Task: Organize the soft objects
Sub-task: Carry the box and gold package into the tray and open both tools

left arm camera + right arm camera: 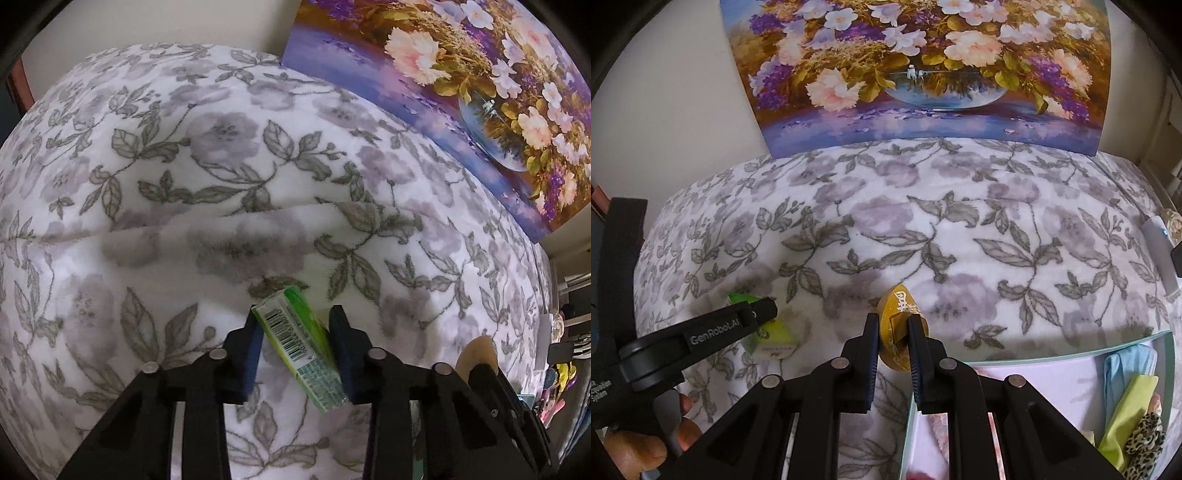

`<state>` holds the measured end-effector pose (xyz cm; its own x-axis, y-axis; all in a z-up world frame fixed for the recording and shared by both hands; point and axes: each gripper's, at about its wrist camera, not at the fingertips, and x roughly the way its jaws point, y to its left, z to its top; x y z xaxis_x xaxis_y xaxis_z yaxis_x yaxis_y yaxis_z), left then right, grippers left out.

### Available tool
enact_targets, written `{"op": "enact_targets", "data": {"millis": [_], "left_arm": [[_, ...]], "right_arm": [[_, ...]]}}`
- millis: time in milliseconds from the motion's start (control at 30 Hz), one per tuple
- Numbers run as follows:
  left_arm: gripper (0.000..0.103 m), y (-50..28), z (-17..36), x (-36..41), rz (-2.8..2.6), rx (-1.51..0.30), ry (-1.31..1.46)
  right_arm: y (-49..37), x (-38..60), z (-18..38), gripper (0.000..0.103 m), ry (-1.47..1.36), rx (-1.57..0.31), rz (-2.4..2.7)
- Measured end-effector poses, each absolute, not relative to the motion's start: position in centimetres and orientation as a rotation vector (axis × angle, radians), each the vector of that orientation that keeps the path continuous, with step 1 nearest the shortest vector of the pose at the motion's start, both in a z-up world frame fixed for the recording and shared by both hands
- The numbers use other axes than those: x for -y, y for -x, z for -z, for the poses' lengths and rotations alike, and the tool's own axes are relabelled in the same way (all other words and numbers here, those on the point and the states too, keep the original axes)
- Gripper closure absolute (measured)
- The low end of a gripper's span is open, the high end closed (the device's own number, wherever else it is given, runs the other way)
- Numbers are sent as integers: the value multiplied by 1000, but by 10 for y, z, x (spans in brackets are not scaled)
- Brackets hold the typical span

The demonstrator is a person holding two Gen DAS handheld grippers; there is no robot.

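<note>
My left gripper (295,354) pinches a green tissue pack (301,343) slantwise between its blue pads, low over the floral blanket (221,166), while my right gripper (893,354) clamps a gold coin-shaped cushion (901,306) on edge. Just right of that grip sits a pale-rimmed box (1071,358) holding blue, lime and leopard-print fabric pieces. Beyond both, a flower painting (923,74) leans upright at the blanket's far edge against the wall.

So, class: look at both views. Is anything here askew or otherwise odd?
Yes. The green pack sits skewed between the left tool's pads, gripped corner to corner rather than flat. Also, the right tool holds a gold coin, which looks hard, not soft.
</note>
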<state>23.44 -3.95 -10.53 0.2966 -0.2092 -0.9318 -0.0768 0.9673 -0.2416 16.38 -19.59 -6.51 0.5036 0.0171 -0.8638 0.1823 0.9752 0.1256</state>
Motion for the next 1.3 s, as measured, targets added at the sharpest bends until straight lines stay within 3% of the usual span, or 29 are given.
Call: {"op": "enact_targets", "data": {"millis": [167,800,1300], "left_arm": [[74,-229,100,35,108,-1278,289],[74,-131,27,37,238,-1192,285],[74,-68,22,113,492,-1179,155]], "right_arm": [[-163,194,63,87,-203,-1042,101],[-79,204,4,87,-266,-1009,122],[11,267,0,87,-333,-1034,284]]}}
